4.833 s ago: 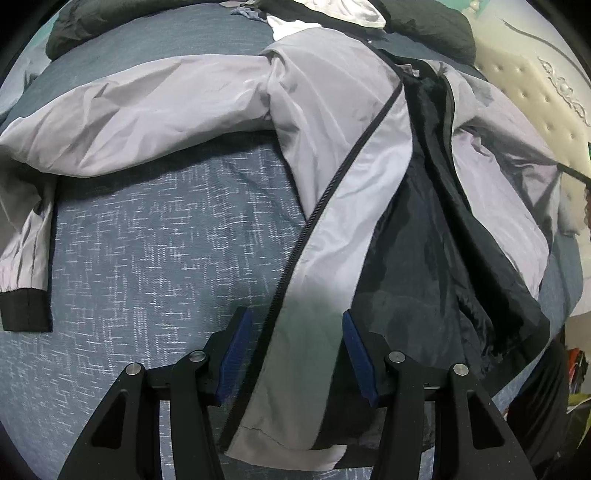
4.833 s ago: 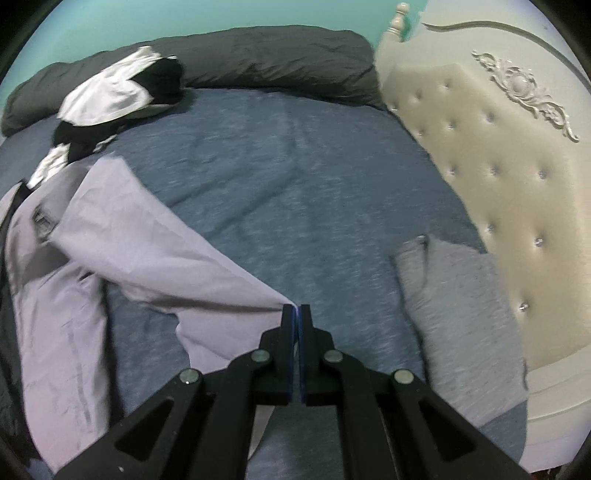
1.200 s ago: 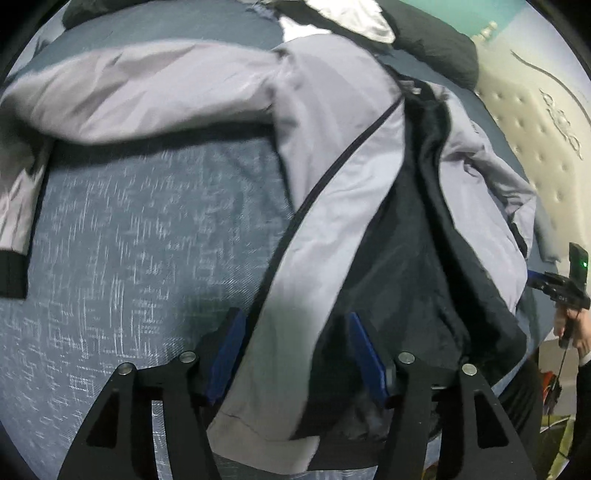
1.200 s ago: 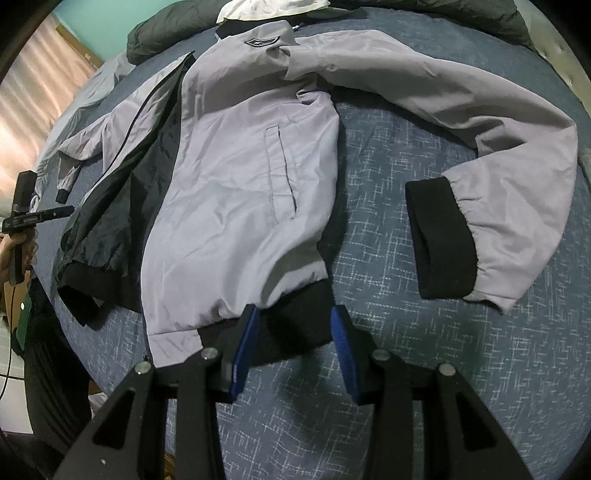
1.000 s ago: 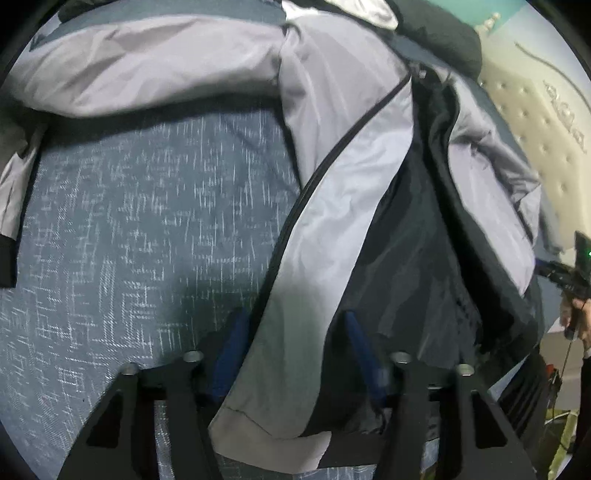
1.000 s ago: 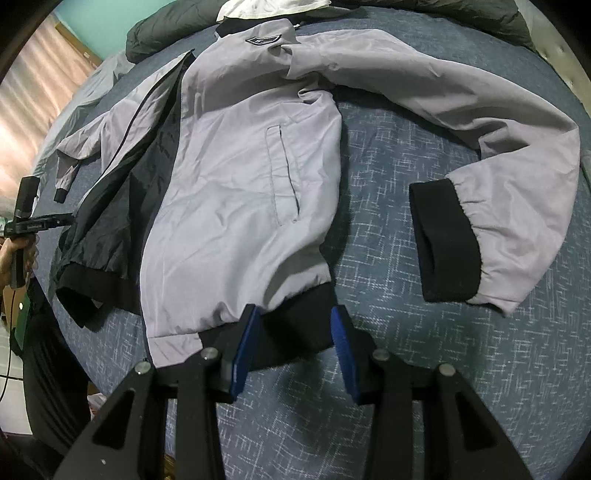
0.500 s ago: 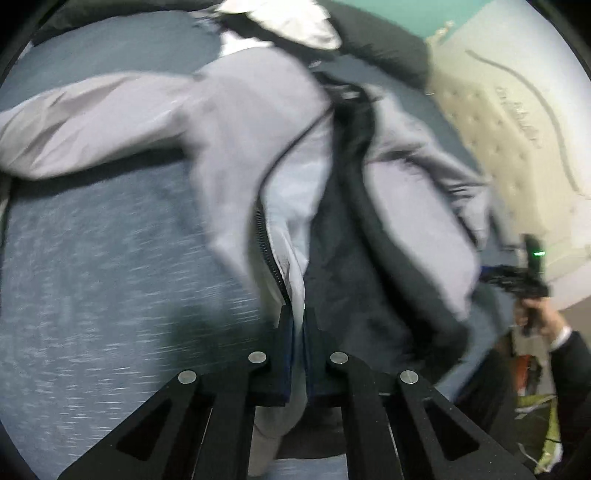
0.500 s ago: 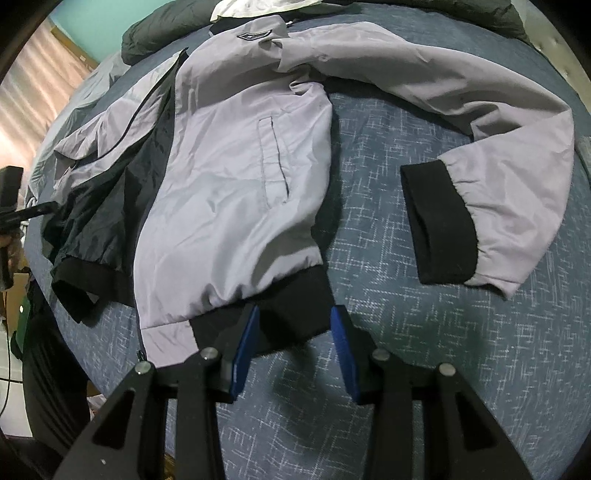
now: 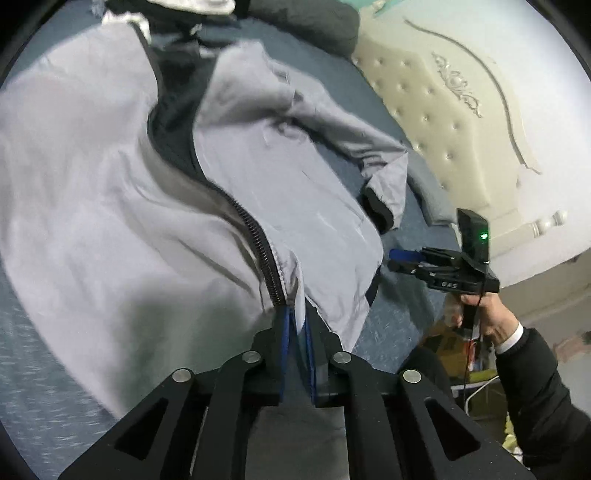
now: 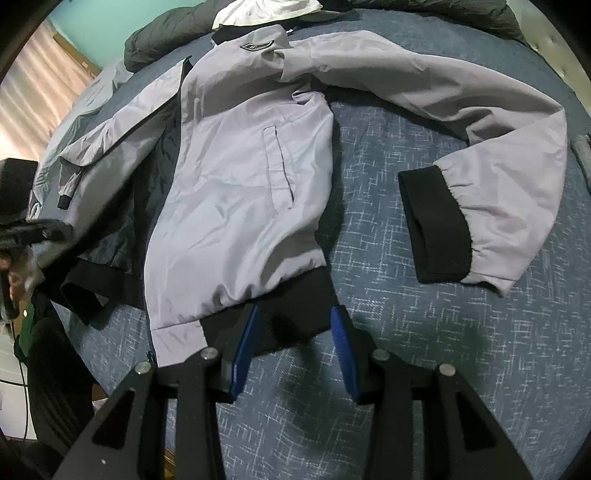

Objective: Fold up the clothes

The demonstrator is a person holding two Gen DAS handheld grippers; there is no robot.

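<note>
A light grey jacket (image 10: 236, 177) with black lining, black hem and black cuffs lies spread on a blue bed (image 10: 424, 369). My left gripper (image 9: 295, 317) is shut on the zipper edge of the jacket's left front panel (image 9: 110, 229), which is lifted and drawn over toward the other panel (image 9: 295, 206). My right gripper (image 10: 293, 314) is open, its blue pads either side of the black hem (image 10: 295, 306) of the right panel. The right sleeve, with its black cuff (image 10: 436, 225), lies bent on the bed to the right.
A cream tufted headboard (image 9: 461, 122) stands at the bed's far side. A dark rolled duvet (image 10: 177, 33) and a white garment (image 10: 266, 9) lie beyond the collar. A person's hand and dark sleeve (image 9: 532, 373) hold the right gripper at the bed's edge.
My left gripper went from open around the zipper edge to shut on it, then lifted and carried the panel across to the right. The right gripper stays open at the hem.
</note>
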